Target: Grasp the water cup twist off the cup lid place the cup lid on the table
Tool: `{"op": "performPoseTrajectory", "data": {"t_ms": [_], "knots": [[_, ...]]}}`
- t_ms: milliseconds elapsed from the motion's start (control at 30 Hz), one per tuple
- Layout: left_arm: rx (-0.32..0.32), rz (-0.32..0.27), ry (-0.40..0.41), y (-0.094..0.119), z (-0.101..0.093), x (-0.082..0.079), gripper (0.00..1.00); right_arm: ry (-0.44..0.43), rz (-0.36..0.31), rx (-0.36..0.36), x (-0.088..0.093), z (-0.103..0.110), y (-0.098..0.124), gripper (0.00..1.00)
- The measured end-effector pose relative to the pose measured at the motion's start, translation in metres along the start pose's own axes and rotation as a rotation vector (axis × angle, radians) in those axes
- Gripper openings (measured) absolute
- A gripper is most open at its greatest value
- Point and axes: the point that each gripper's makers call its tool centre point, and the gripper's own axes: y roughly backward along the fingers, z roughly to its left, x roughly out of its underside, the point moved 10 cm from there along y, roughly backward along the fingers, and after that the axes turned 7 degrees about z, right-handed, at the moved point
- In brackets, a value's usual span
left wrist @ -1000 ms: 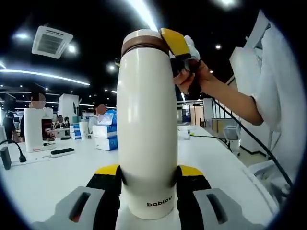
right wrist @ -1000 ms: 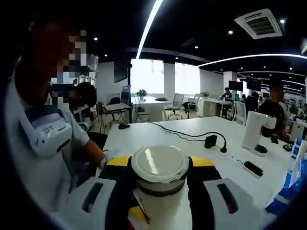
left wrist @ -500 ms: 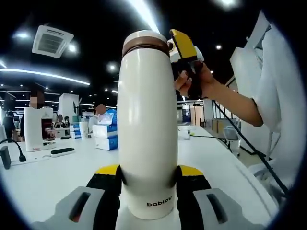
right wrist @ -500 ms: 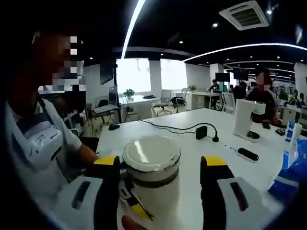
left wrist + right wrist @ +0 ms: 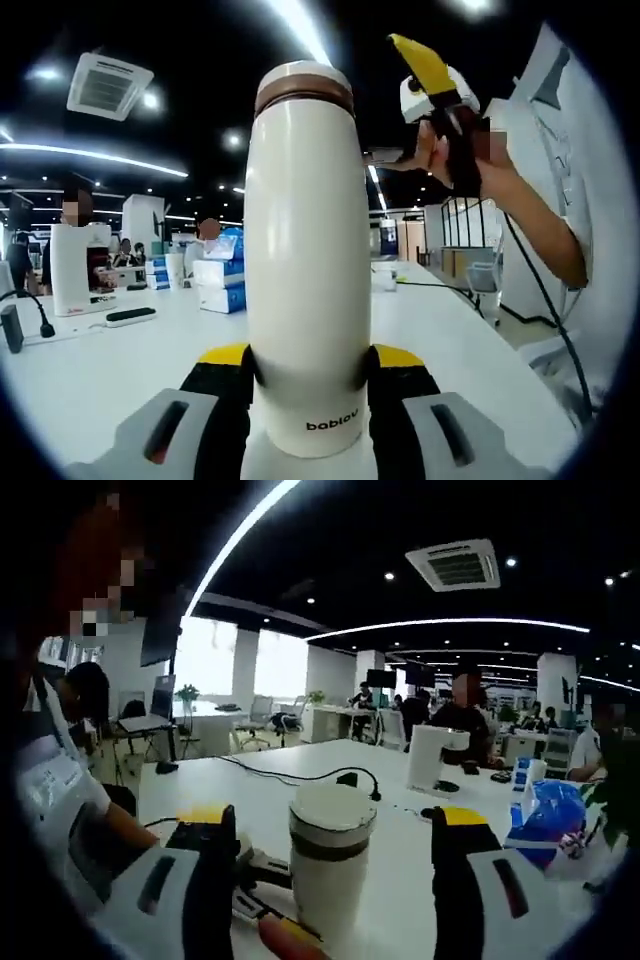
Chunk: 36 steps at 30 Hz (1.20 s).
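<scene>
A tall cream water cup [image 5: 305, 260] stands upright on the white table [image 5: 90, 380], its cream lid [image 5: 303, 76] on top above a brown band. My left gripper [image 5: 312, 358] is shut on the cup's lower body. A hand holds my right gripper [image 5: 428, 68] up to the right of the lid, apart from it. In the right gripper view the cup [image 5: 328, 880] and its lid [image 5: 332, 808] stand ahead of my right gripper [image 5: 332, 825], whose jaws are spread wide and touch nothing. The left gripper's body [image 5: 262, 875] shows beside the cup's base.
A white appliance [image 5: 75, 268], a dark remote [image 5: 130, 318] and blue tissue packs [image 5: 218, 265] stand on the table's far left. The person's sleeve [image 5: 590, 200] is close on the right. A cable with a black adapter [image 5: 348, 777] and blue packs [image 5: 545, 812] lie beyond.
My right gripper opened off the lid and drew back and upward, away from the cup. The lid stays on the cup. The left gripper keeps its hold.
</scene>
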Motion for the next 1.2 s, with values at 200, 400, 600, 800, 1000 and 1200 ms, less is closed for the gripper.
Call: {"op": "performPoseTrajectory", "data": {"t_ms": [200,400,600,800,1000,1200], "knots": [[0.001,-0.001,0.001,-0.001,0.000,0.000,0.46,-0.085,-0.095,0.197,0.005,0.013,0.012,0.76],[0.002,0.000,0.003,0.000,0.000,0.000,0.46,-0.101,-0.101,0.248,0.010,0.028,0.007,0.70],[0.005,0.000,0.007,-0.001,0.000,0.000,0.46,-0.085,-0.081,0.283,0.013,0.033,0.004,0.73],[0.004,0.001,0.007,0.000,0.000,0.001,0.46,-0.107,-0.111,0.328,0.010,0.044,0.011,0.73],[0.006,0.002,0.014,0.000,0.001,0.001,0.46,-0.116,-0.081,0.317,0.013,0.036,-0.004,0.73],[0.006,0.002,0.012,-0.001,0.001,0.001,0.46,-0.117,-0.042,0.270,0.012,0.013,-0.039,0.71]]}}
